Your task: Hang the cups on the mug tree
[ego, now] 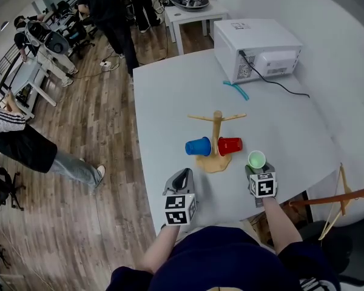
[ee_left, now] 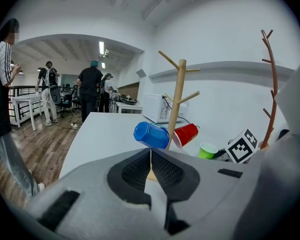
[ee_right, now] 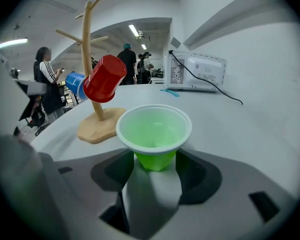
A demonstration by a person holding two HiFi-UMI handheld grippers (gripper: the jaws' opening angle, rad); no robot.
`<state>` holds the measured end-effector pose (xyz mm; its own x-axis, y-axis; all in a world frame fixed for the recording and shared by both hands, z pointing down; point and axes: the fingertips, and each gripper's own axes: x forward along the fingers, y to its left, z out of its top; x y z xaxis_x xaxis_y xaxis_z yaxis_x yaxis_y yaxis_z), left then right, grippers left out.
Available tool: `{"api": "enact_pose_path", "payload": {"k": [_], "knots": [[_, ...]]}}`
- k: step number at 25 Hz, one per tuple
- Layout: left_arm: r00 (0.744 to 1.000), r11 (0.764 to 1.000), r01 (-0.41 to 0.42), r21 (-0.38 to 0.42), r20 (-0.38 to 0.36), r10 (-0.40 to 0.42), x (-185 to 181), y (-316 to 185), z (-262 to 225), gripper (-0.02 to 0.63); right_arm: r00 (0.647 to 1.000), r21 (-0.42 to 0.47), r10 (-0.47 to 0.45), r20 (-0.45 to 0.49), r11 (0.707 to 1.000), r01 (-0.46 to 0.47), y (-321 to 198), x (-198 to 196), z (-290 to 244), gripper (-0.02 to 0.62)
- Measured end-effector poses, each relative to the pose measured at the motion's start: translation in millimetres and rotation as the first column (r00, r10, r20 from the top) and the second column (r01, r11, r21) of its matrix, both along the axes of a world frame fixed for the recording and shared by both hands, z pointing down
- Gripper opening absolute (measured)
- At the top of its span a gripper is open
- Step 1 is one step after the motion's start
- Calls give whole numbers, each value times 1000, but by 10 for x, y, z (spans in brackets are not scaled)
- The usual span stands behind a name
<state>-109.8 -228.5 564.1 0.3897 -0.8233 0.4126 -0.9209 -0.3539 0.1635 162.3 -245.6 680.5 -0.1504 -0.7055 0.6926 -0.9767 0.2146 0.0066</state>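
The big white table fills the middle of the head view, smooth and flat. Near its middle stands the mug tree, a thin wooden pole with stick arms on a flat round foot. The left gripper, at the lower middle, has its jaws pressed together with nothing in them. The right gripper, lower right, has its jaws wide apart. The green cup stands upright between them on the table, just right of the tree's foot. A blue cup and a red cup hang low on the tree, tipped on their sides. The green cup looks like thin plastic, so it is likely very light, bendy and a bit slippery. A soft squeeze on its lower wall, under the pale rim, seems best, because a hard one might crush it.
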Motion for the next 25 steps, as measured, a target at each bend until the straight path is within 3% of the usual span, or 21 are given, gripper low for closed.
{"api": "enact_pose_path", "payload": {"k": [25], "knots": [[1000,1000,-6,15,-6,6,23,53,-69,20,999,70,-13,-45,997,16,-37,44,-328,239]]}}
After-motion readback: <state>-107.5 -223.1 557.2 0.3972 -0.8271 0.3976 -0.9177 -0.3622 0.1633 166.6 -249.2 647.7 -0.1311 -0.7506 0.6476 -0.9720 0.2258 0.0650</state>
